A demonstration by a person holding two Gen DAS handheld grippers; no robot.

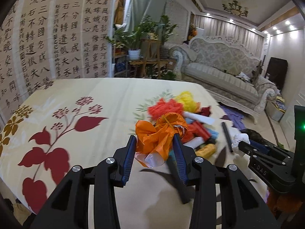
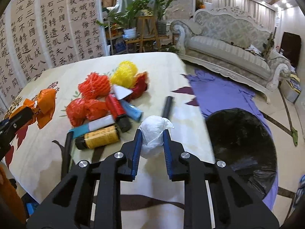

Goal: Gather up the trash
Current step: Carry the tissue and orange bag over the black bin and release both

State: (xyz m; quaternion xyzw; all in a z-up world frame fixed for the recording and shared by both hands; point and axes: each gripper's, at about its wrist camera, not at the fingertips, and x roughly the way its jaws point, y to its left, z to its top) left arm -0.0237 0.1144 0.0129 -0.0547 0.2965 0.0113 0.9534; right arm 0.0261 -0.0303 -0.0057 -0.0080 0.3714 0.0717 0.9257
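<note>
Right gripper [image 2: 152, 136]: pads clamped on white crumpled wad [image 2: 154, 133], near table edge above black bin bag [image 2: 242, 143]. Left gripper [image 1: 155, 143]: clamped on orange plastic bag [image 1: 160, 131]. Beyond, on floral tablecloth [image 1: 85, 87]: trash pile, including red mesh [image 2: 94, 85], yellow mesh [image 2: 124, 73].

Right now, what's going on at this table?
A person is clearing trash off a floral tablecloth with a handheld gripper in each hand. The left gripper has its jaws shut on a crumpled orange plastic bag. The right gripper is clamped on a white wad of plastic. A pile of other trash waits mid-table: red and yellow netting, tubes, a bottle. A black bin bag sits open on the floor at the right.
</note>
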